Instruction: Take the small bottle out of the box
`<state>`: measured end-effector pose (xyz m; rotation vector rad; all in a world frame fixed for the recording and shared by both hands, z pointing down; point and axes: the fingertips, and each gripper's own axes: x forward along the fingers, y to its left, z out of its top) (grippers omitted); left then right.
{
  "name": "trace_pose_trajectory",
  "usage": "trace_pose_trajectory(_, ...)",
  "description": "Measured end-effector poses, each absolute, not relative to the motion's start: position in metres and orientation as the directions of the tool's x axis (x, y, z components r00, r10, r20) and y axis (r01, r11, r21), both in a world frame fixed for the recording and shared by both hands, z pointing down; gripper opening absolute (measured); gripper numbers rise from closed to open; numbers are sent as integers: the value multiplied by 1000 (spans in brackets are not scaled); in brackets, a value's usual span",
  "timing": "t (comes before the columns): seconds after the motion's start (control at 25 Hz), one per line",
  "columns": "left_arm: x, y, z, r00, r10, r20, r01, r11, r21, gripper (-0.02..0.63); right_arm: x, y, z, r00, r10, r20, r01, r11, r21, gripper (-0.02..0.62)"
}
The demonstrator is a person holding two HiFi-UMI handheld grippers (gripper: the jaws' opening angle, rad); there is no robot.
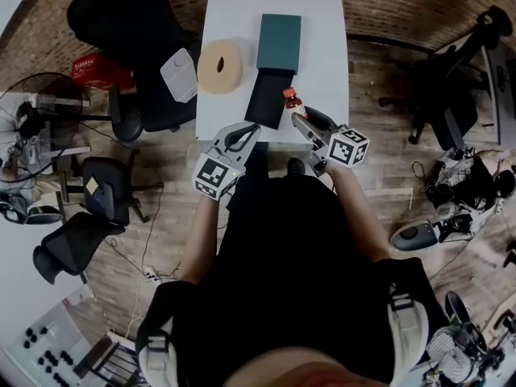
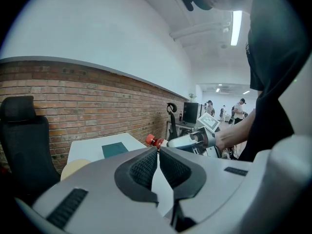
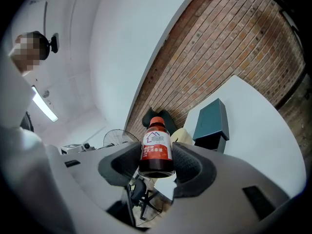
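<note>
My right gripper (image 1: 297,113) (image 3: 157,156) is shut on the small bottle (image 1: 289,97) (image 3: 156,147), a dark bottle with a red cap and a red-and-white label. It holds the bottle in the air over the near edge of the white table (image 1: 322,22). Just left of it lies the open black box (image 1: 270,97) (image 3: 210,144), and the teal lid (image 1: 279,43) (image 3: 211,119) lies beyond that. My left gripper (image 1: 248,129) (image 2: 158,150) hangs by the table's near edge, shut and empty. In the left gripper view the bottle (image 2: 152,141) shows ahead.
A beige ring-shaped roll (image 1: 220,66) lies on the table's left part. A black office chair (image 1: 129,22) with a white pad (image 1: 179,74) stands to the left, a brick wall (image 3: 229,48) runs behind, and another chair (image 1: 451,71) stands to the right.
</note>
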<state>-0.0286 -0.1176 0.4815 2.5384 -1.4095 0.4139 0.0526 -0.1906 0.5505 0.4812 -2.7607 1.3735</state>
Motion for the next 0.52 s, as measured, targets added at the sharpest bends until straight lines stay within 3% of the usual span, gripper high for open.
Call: trace_pose_trajectory(0.52, -11, -96, 493, 482, -797, 365, -865, -499, 53, 31, 60, -175, 559, -966, -212, 150, -246, 561, -790, 199)
